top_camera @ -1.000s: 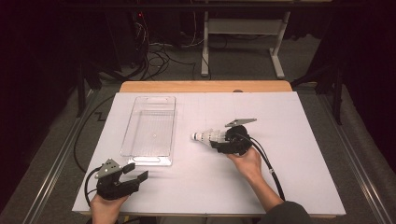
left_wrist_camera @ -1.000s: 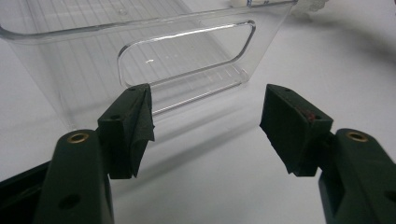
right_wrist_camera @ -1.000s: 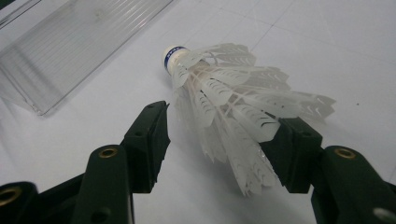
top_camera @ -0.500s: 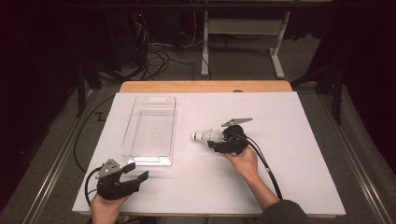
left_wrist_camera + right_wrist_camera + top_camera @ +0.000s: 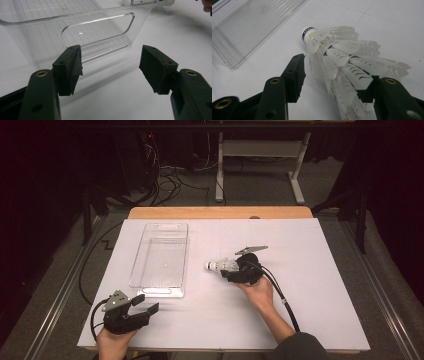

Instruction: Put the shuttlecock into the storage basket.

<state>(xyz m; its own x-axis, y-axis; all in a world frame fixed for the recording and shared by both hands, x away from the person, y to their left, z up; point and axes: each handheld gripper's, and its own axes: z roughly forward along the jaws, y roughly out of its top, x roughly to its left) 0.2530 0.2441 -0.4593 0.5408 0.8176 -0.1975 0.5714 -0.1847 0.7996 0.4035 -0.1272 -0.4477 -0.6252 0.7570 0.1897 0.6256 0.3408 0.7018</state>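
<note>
In the high view the right claw (image 5: 231, 269) lay a little right of the frame's middle, on the white worktop (image 5: 310, 285), with a white shuttlecock (image 5: 220, 266) between its jaws. The shuttlecock's cork tip pointed toward the left of the frame, at the clear plastic tray (image 5: 161, 260), from which it stood apart. In the right gripper view the shuttlecock (image 5: 342, 65) ran from the lower right up to the frame's middle, its blue-banded cork uppermost. Its feather skirt touched the right-hand jaw, while a gap showed between the skirt and the left-hand jaw, so the right claw (image 5: 334, 80) was around it without a firm squeeze on both sides.

The left claw (image 5: 145, 304) sat at the lower left of the high view, just below the tray's near end, its jaws spread wide with nothing between them. In the left gripper view the left claw (image 5: 110, 66) faced the tray's end wall and its cut-out handle (image 5: 97, 31), near it but not touching.
</note>
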